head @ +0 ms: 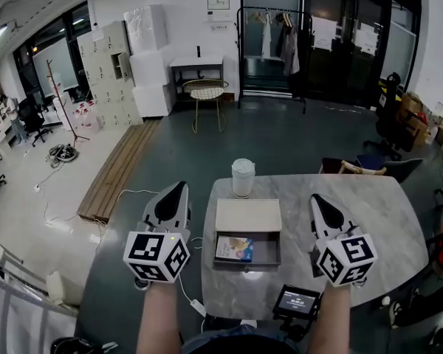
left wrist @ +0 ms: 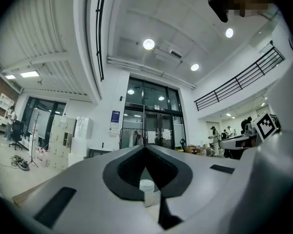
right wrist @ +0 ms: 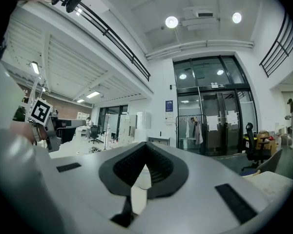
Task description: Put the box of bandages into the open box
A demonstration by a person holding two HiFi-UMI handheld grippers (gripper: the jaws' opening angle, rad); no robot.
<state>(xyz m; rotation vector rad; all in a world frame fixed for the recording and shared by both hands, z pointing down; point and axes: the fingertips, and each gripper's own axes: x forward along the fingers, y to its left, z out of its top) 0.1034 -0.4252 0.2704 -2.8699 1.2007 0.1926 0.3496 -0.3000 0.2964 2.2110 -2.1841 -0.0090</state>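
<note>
The open box [head: 268, 251] lies in the middle of the marble table [head: 384, 220], its pale lid [head: 248, 214] folded back behind it. The box of bandages [head: 234, 248], blue and white, lies inside the open box at its left side. My left gripper [head: 181, 186] hovers off the table's left edge, left of the open box, with its jaws shut on nothing. My right gripper [head: 315, 198] is over the table to the right of the box, also shut and empty. In the gripper views the left gripper [left wrist: 145, 149] and the right gripper [right wrist: 146, 145] each show jaw tips that meet.
A white cup [head: 243, 177] stands on the table just behind the lid; it also shows through the left jaws as the cup [left wrist: 146, 191]. A small screen device [head: 297, 301] sits at the table's near edge. A cable [head: 188, 293] trails on the floor to the left.
</note>
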